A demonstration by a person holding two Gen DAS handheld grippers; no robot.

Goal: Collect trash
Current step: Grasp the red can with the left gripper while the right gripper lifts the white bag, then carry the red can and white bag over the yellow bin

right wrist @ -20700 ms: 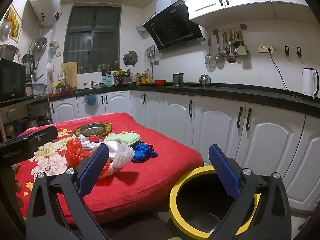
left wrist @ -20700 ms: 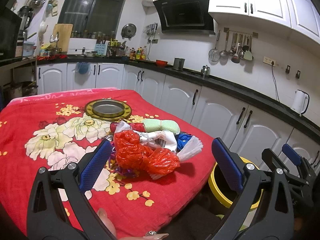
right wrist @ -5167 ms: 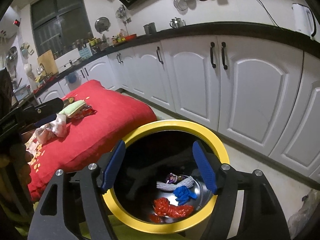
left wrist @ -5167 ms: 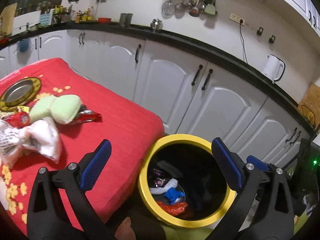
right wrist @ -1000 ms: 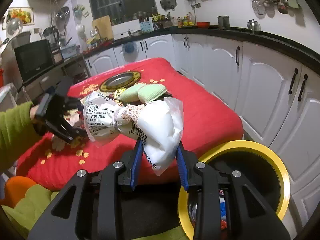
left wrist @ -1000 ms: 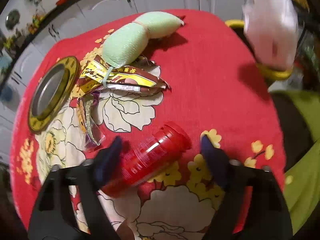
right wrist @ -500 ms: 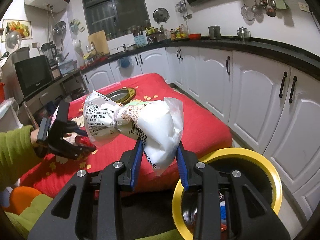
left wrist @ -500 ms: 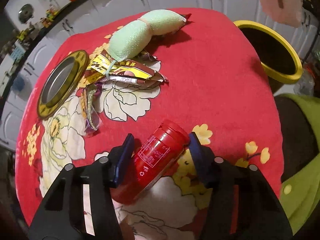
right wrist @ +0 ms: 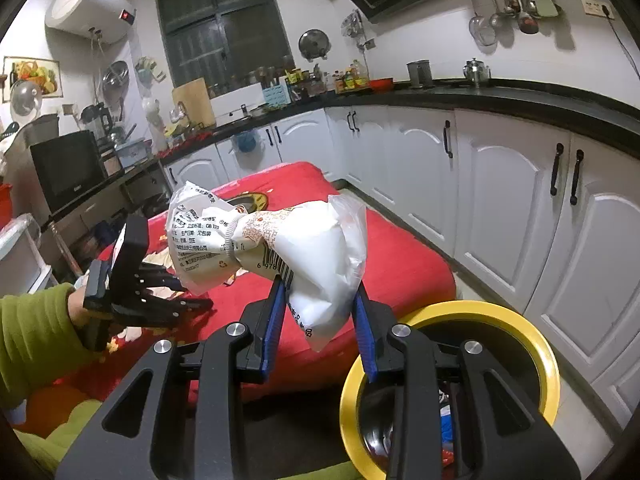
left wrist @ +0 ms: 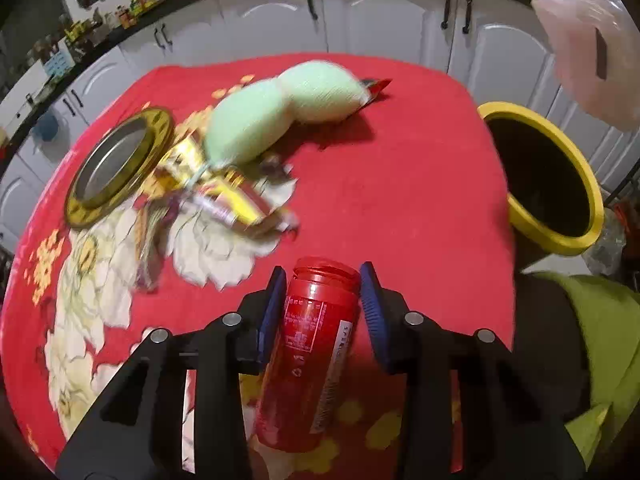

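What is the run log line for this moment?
left gripper: closing on red plastic bottle | right gripper: holds white plastic bag | yellow-rimmed bin: open

Canister (left wrist: 316,344): we see solid red, white print on its label.
Bag (right wrist: 280,248): white, with black lettering and a barcode.
Bin (left wrist: 560,208): yellow rim, dark inside.
Bench cloth (left wrist: 400,184): red, white and yellow flowers.
Sponge (left wrist: 280,112): pale green.
Claw pads (left wrist: 370,304): blue on black arms.
Sleeve (right wrist: 32,336): our sleeve is green.
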